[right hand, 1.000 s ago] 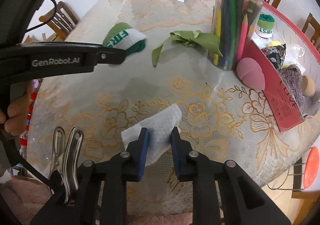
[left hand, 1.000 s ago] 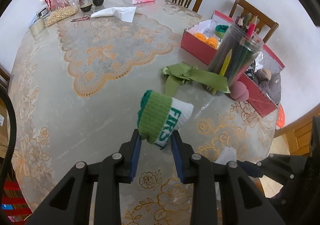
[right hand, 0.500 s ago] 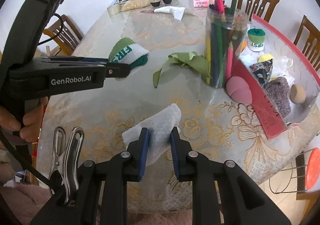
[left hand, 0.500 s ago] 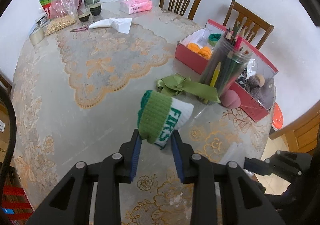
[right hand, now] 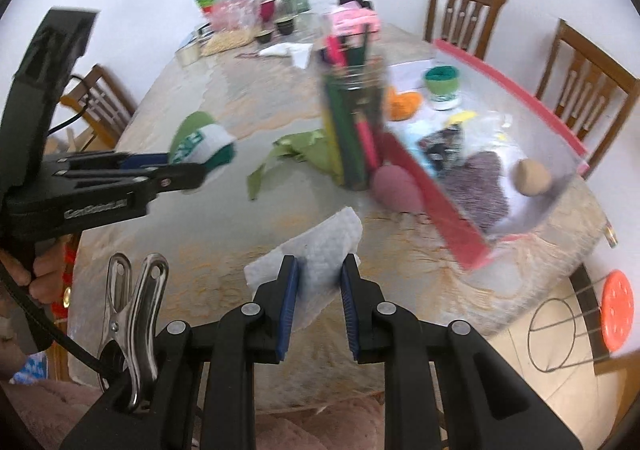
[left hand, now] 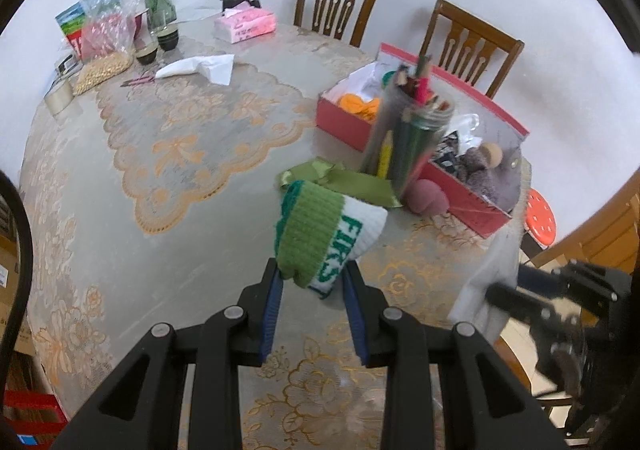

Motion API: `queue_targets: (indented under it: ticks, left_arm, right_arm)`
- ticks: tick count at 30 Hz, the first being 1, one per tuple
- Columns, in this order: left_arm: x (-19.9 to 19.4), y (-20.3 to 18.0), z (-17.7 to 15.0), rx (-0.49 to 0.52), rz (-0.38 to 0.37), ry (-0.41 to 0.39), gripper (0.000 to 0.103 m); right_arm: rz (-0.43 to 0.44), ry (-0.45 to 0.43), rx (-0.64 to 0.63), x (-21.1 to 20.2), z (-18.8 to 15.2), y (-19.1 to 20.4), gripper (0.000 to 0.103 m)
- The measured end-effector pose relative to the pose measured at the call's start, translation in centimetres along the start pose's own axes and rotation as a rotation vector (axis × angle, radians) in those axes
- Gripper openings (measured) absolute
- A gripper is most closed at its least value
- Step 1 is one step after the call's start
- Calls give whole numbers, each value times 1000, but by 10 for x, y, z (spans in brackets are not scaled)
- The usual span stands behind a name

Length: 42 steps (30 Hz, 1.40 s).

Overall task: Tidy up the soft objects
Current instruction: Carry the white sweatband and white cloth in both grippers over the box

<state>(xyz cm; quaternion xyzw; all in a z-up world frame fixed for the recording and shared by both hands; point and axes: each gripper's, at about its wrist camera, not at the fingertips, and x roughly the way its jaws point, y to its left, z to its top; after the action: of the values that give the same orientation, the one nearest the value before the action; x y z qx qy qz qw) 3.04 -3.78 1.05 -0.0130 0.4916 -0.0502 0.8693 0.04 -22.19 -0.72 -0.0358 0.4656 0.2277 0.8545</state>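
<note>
My left gripper [left hand: 313, 277] is shut on a green and white knitted sock roll [left hand: 326, 234] and holds it above the table; it also shows in the right wrist view [right hand: 200, 144]. My right gripper [right hand: 319, 265] is shut on a white cloth [right hand: 316, 250] and holds it above the table's near edge. A red box [left hand: 404, 130] at the right holds several soft items; it also shows in the right wrist view [right hand: 452, 218]. A green ribbon [left hand: 340, 180] and a pink sponge [left hand: 430, 198] lie beside a pencil jar [left hand: 408, 142].
A pink tissue box [left hand: 245, 26], a white tissue [left hand: 200, 68], cups, a vase and snack bags sit at the table's far side. Wooden chairs [left hand: 472, 38] stand behind the table. An orange stool [right hand: 614, 310] stands on the floor at the right.
Both grippers have risen and pulled back from the table with their loads still held. The right view now blurs with motion.
</note>
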Motion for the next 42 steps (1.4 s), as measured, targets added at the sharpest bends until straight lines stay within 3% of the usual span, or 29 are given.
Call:
queue_targets:
  ticks: [19, 31, 42]
  left_arm:
    - [-1, -76, 20, 99, -87, 4, 32]
    - [21, -126, 42, 137, -109, 29, 32]
    - [50, -163, 74, 110, -121, 32, 32]
  right_arm:
    - [-108, -72, 111, -33, 16, -80, 22]
    - [-108, -78, 104, -31, 44, -135, 22]
    - [-84, -60, 69, -14, 71, -179, 22]
